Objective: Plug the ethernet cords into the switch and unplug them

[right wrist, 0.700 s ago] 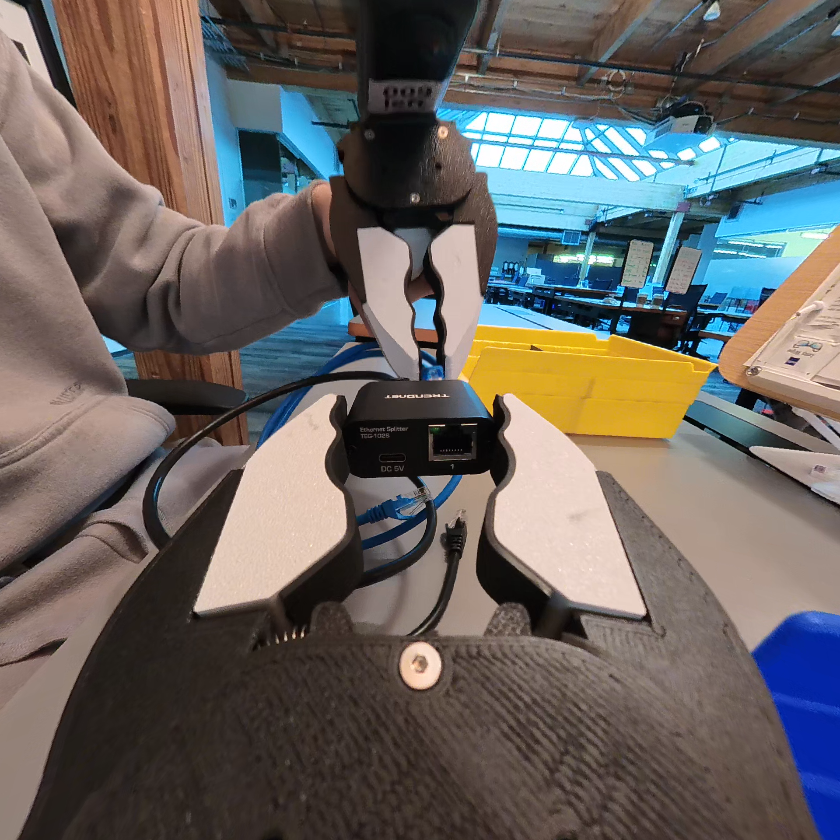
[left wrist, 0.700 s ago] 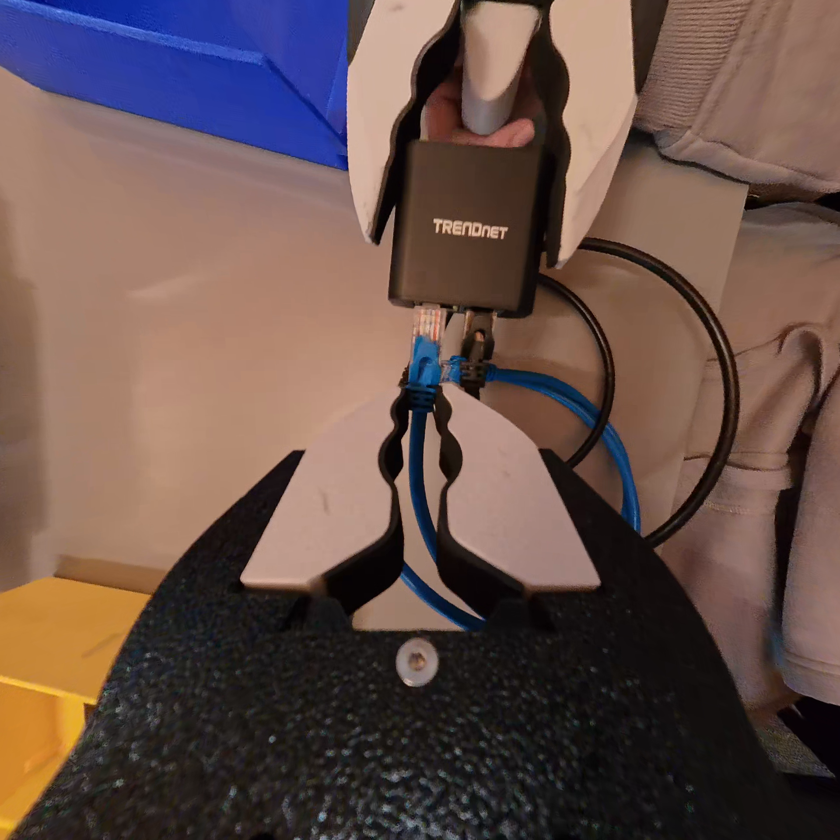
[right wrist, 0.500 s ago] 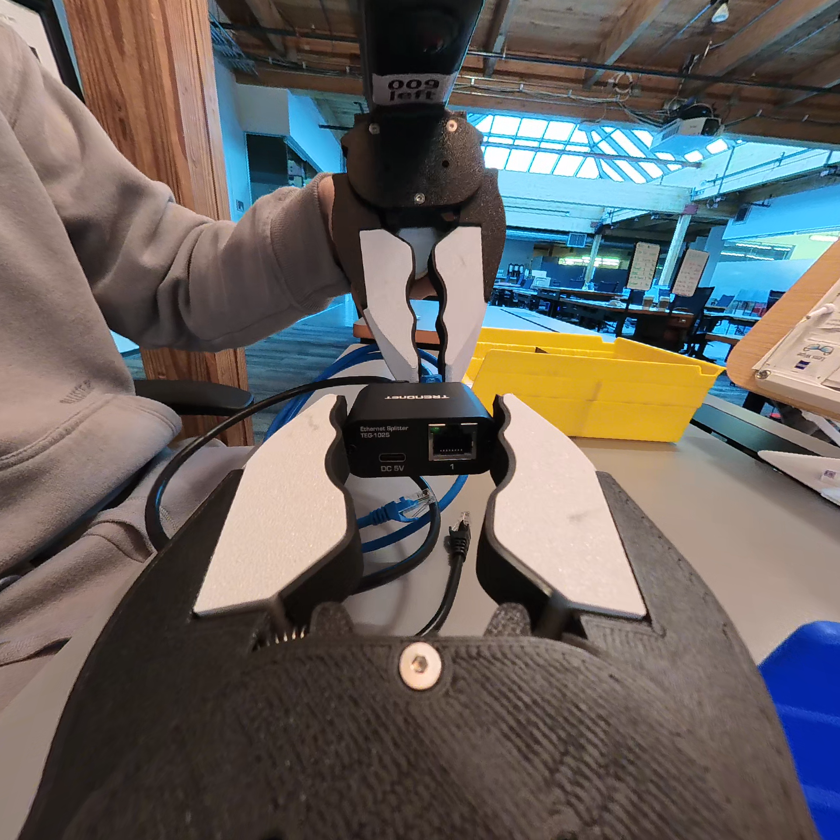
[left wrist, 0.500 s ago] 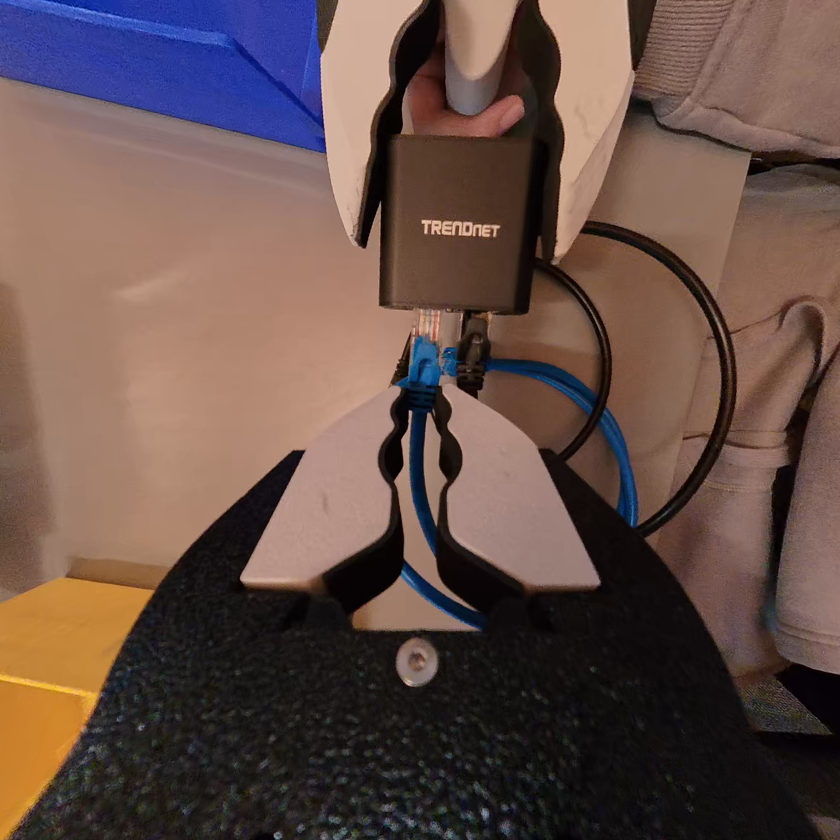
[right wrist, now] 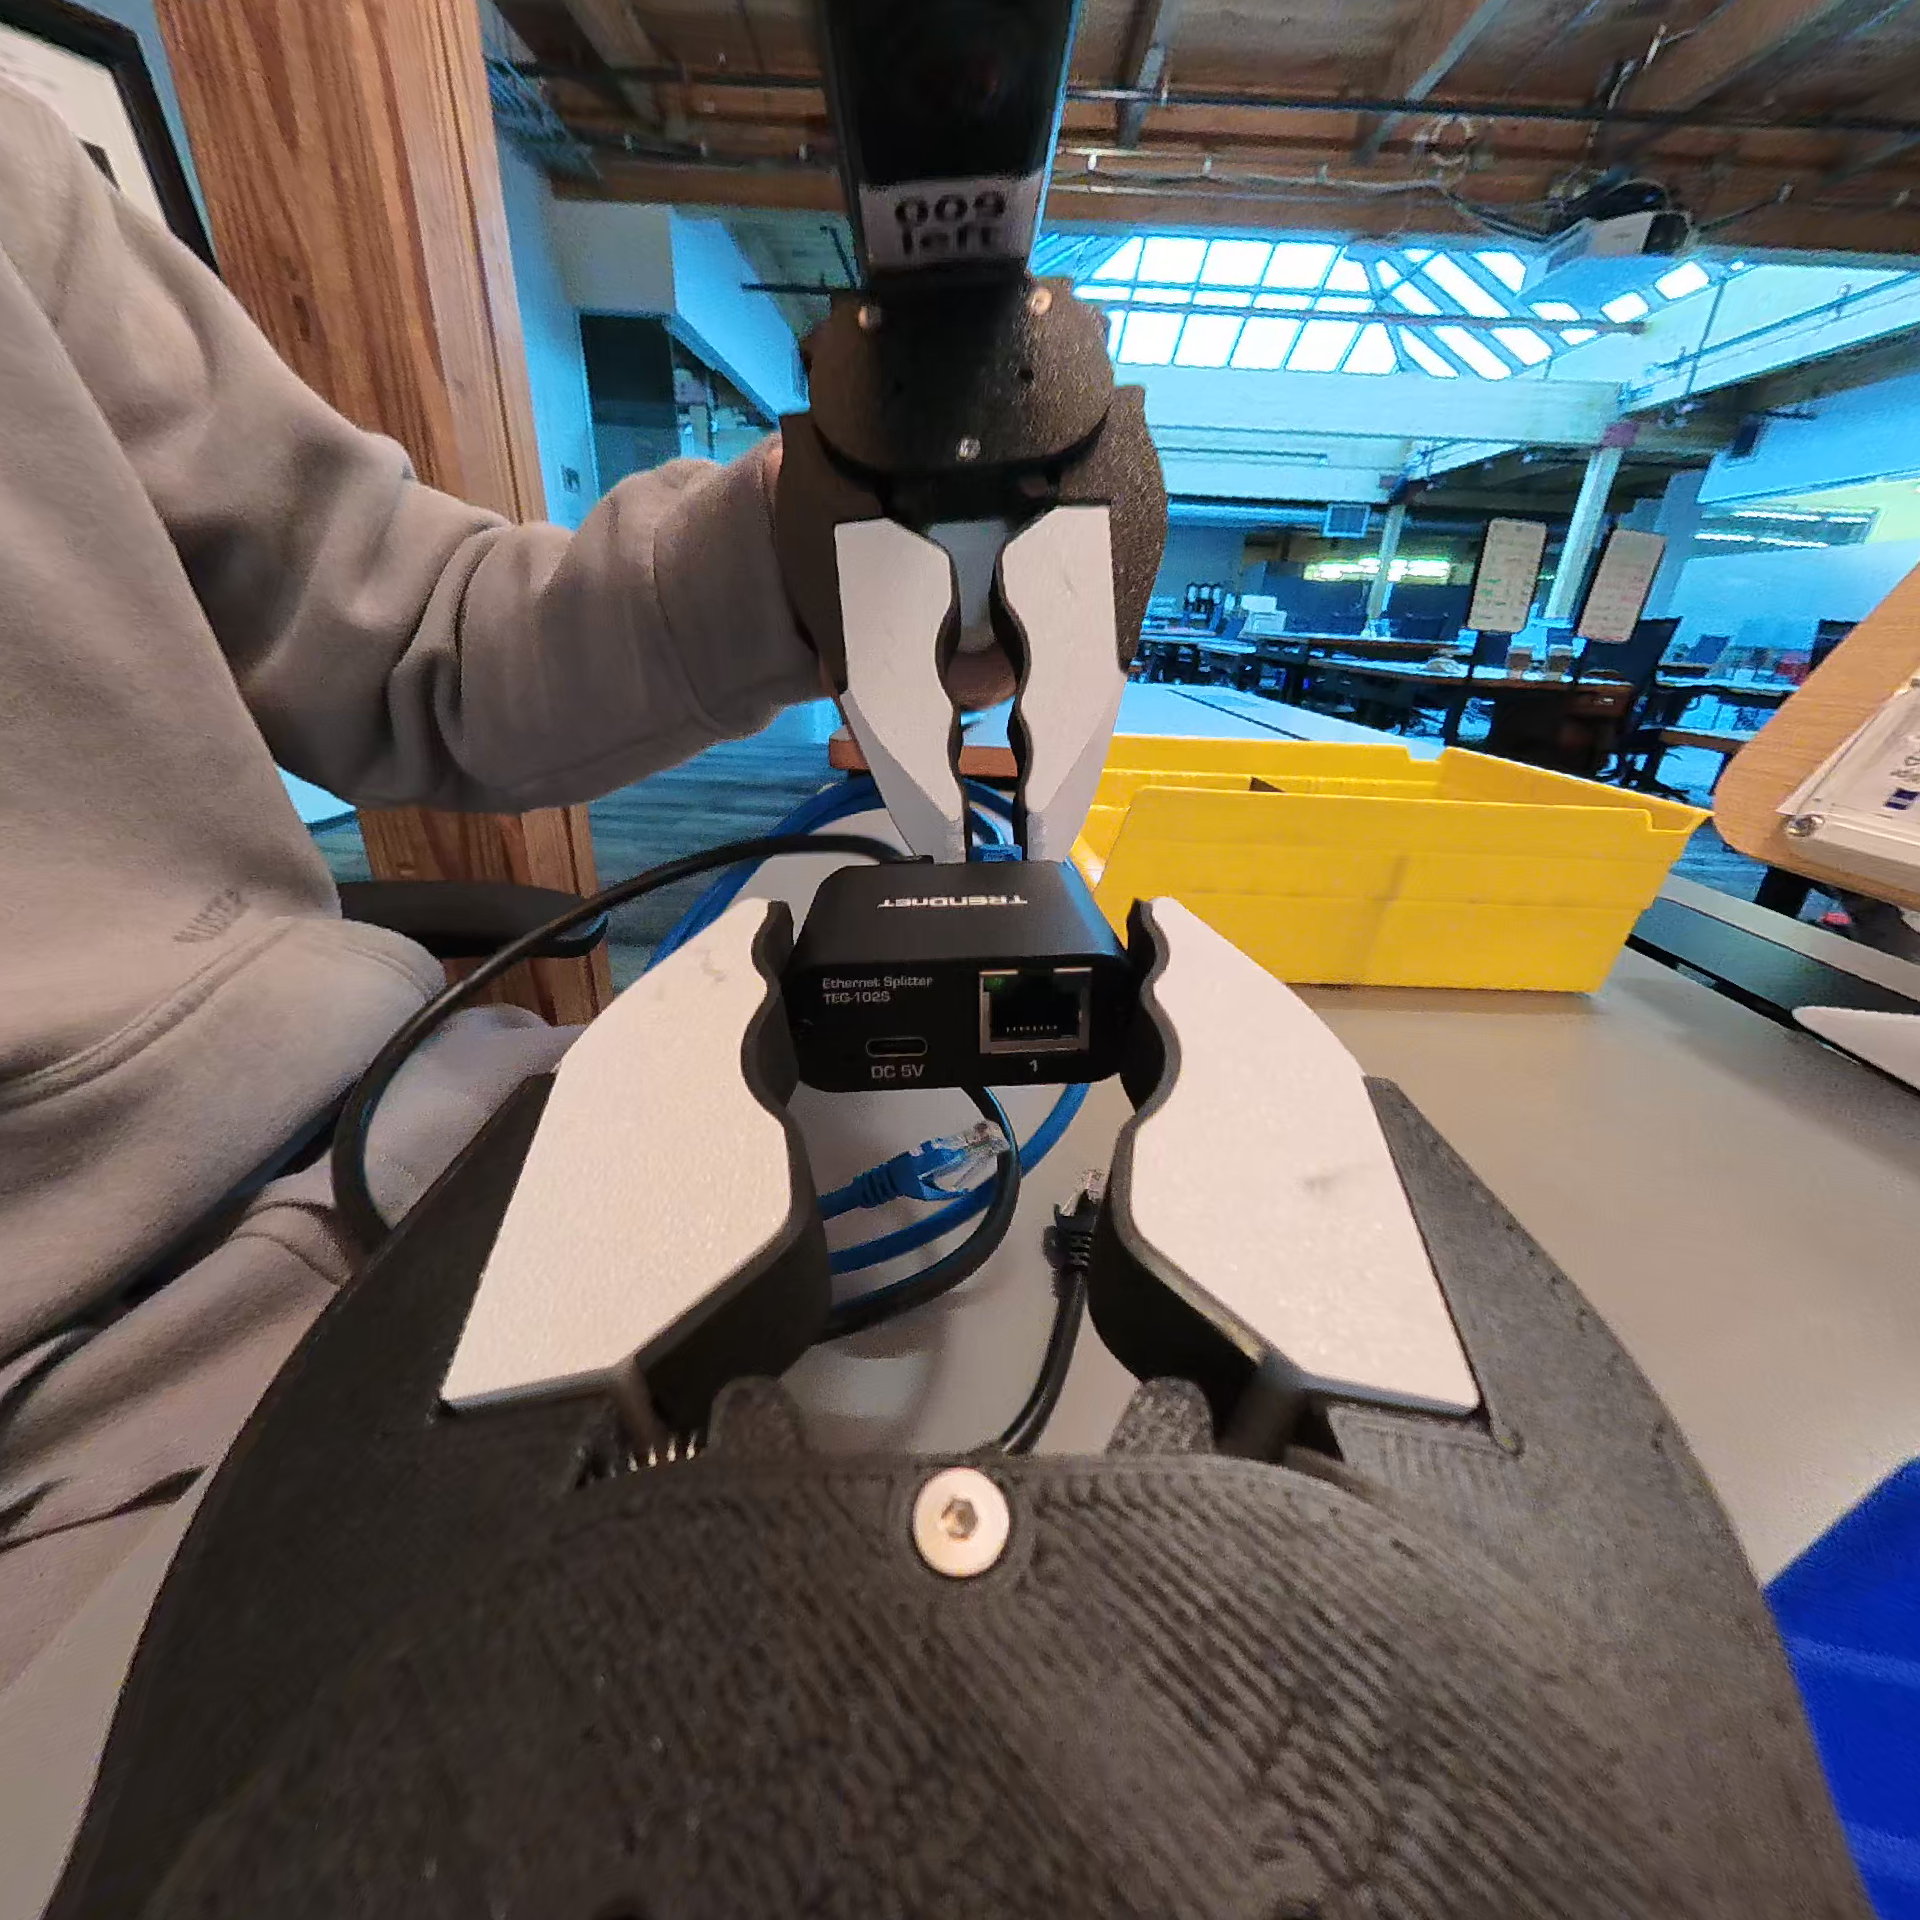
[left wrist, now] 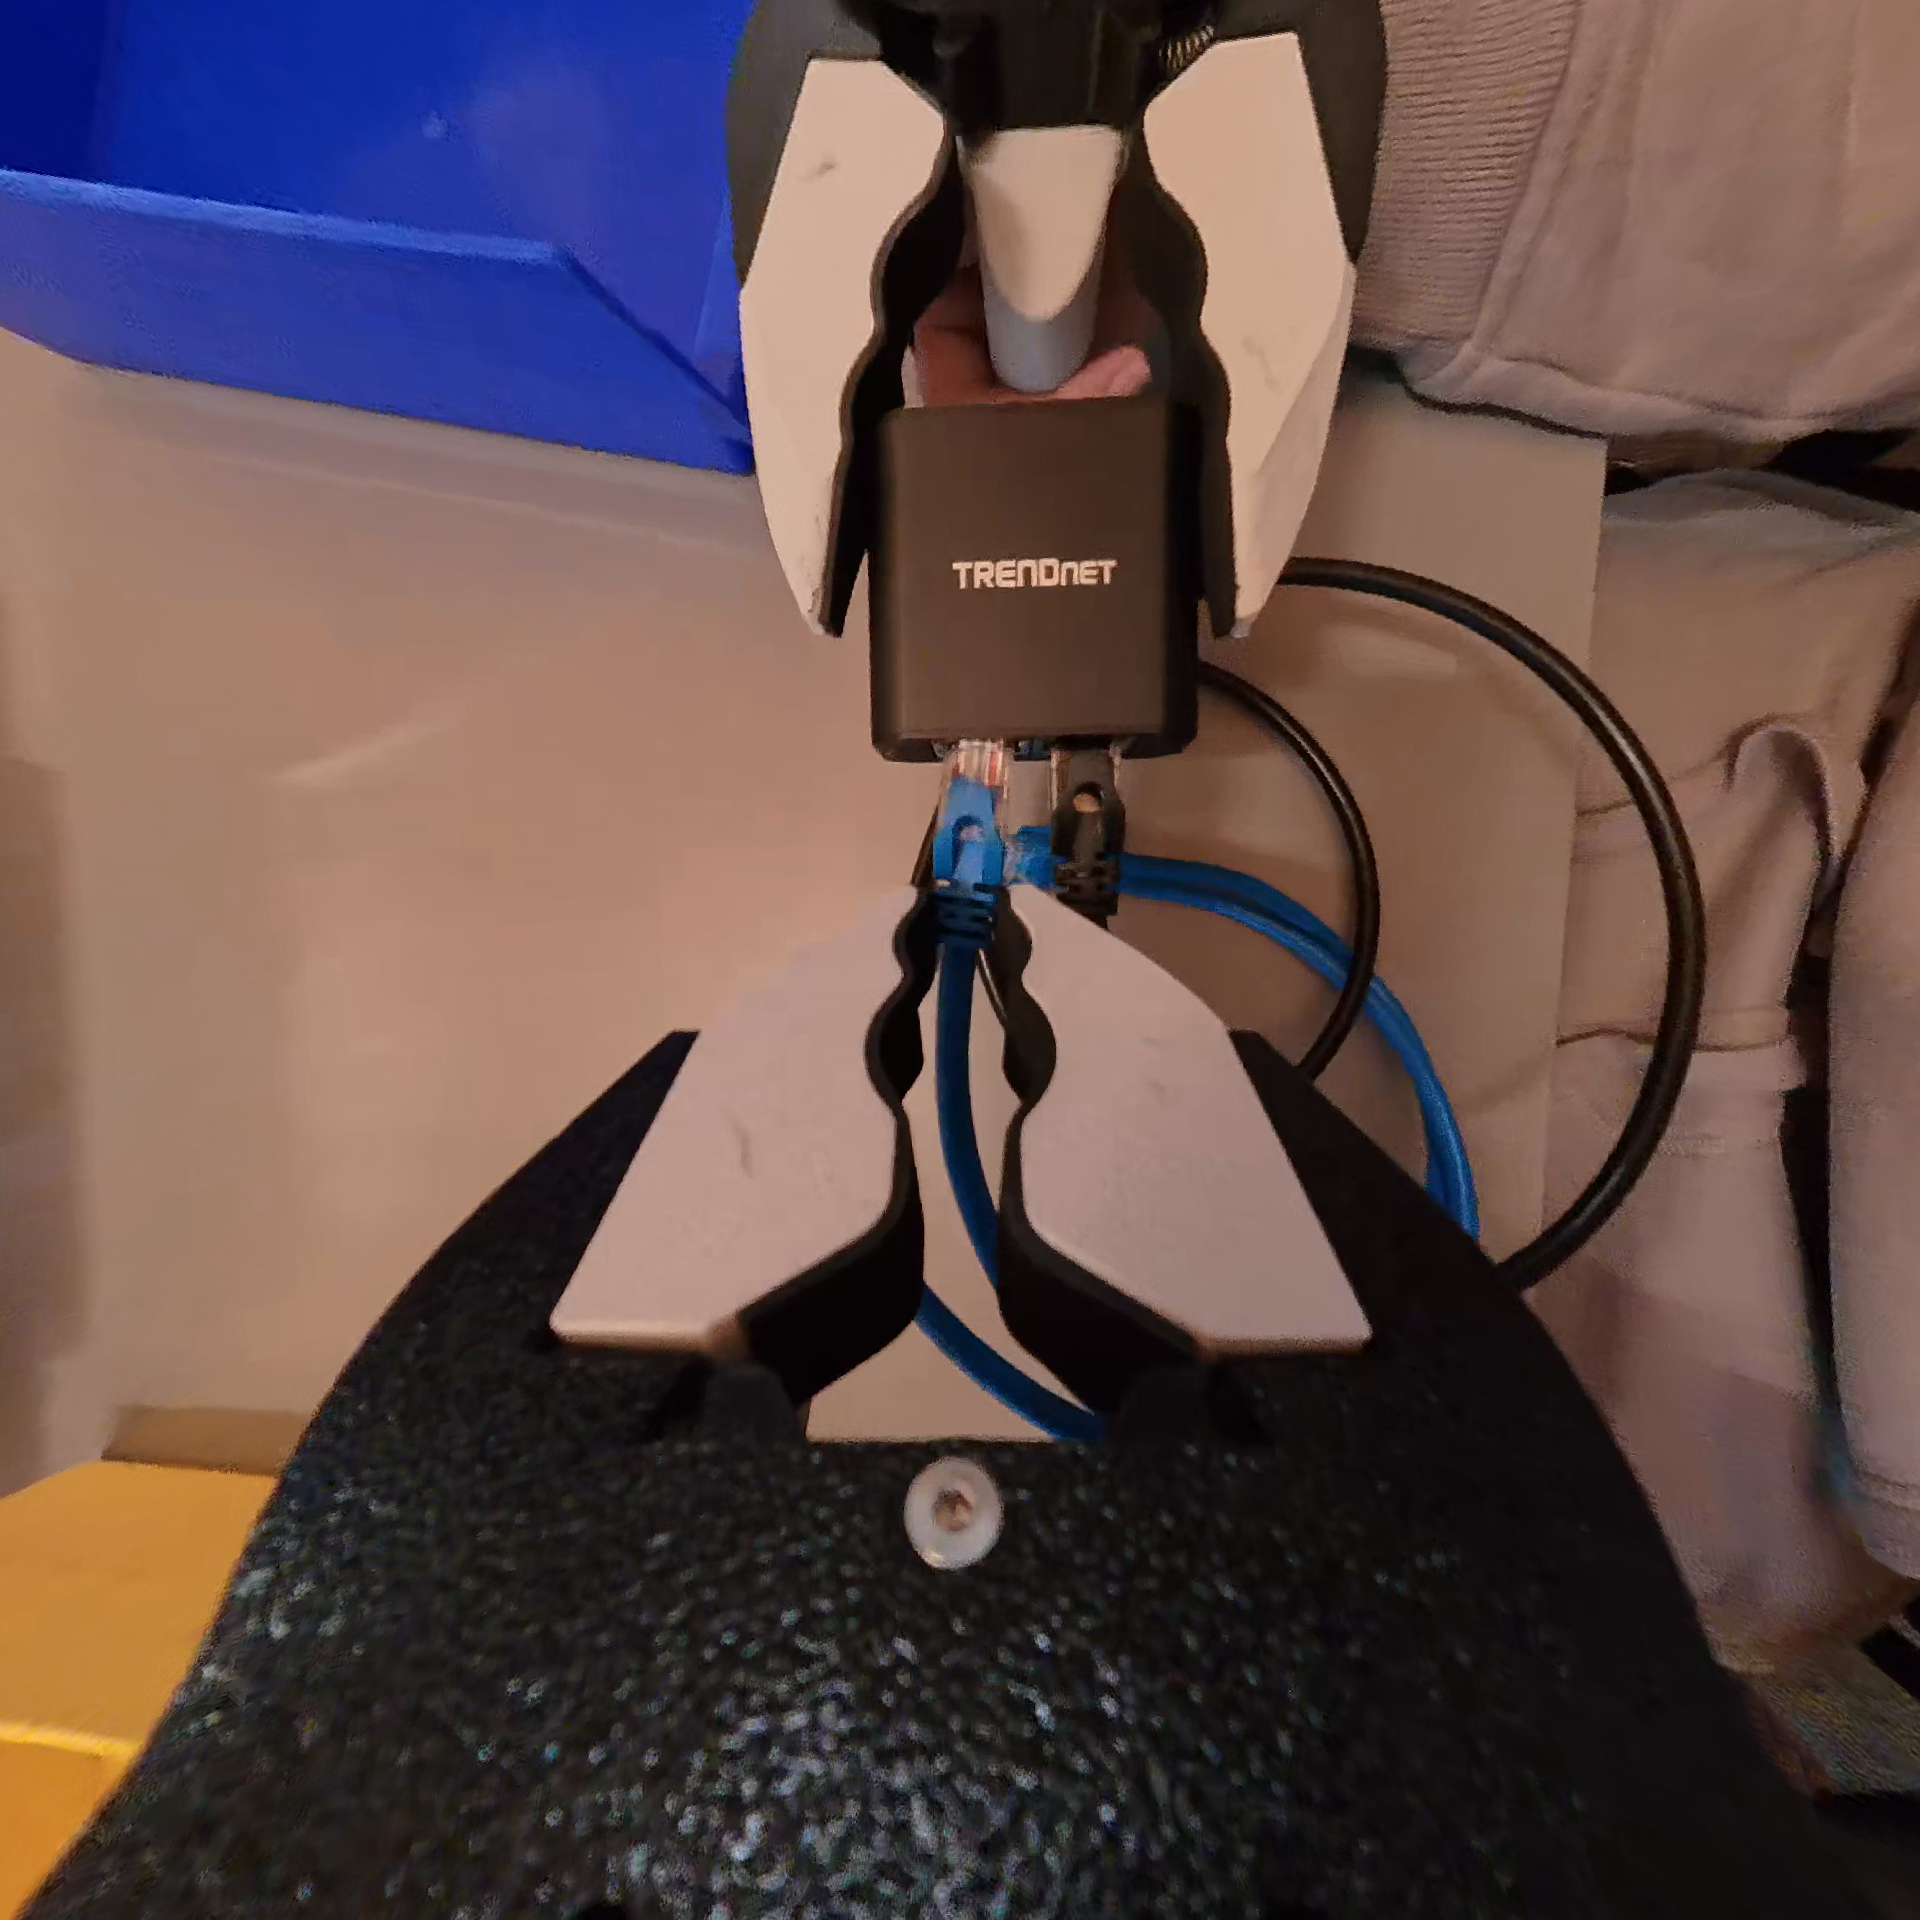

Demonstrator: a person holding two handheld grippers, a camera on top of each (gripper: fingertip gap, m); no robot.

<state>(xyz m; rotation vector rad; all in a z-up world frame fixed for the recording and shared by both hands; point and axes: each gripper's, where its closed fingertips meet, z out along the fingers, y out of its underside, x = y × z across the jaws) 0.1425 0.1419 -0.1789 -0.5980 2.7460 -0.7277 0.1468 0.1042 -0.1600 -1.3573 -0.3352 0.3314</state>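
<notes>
Since the earlier frames we have eased the blue plug closer to the switch, and its clear tip now sits at the mouth of the port.

Our left gripper (left wrist: 961, 914) is pinched narrow on the boot of the blue ethernet cord (left wrist: 968, 847), whose plug lines up with the left port on the near face of the switch (left wrist: 1031, 592). Just to its right, the black ethernet cord (left wrist: 1086, 831) looks already seated. We judge the step in hand to be plugging in the blue cord; whether it has clicked home we cannot tell. The next move calls for a straight push along the port axis while the switch is braced.

Further right, our right gripper (right wrist: 954, 997) clamps the switch (right wrist: 951, 977) by its two sides, holding it just above the counter (right wrist: 1558, 1143) near the edge closest to the person. Beneath it lie the loose ends of both cords. A blue bin (left wrist: 364, 208) and a yellow bin (right wrist: 1371, 883) stand nearby on the counter.
</notes>
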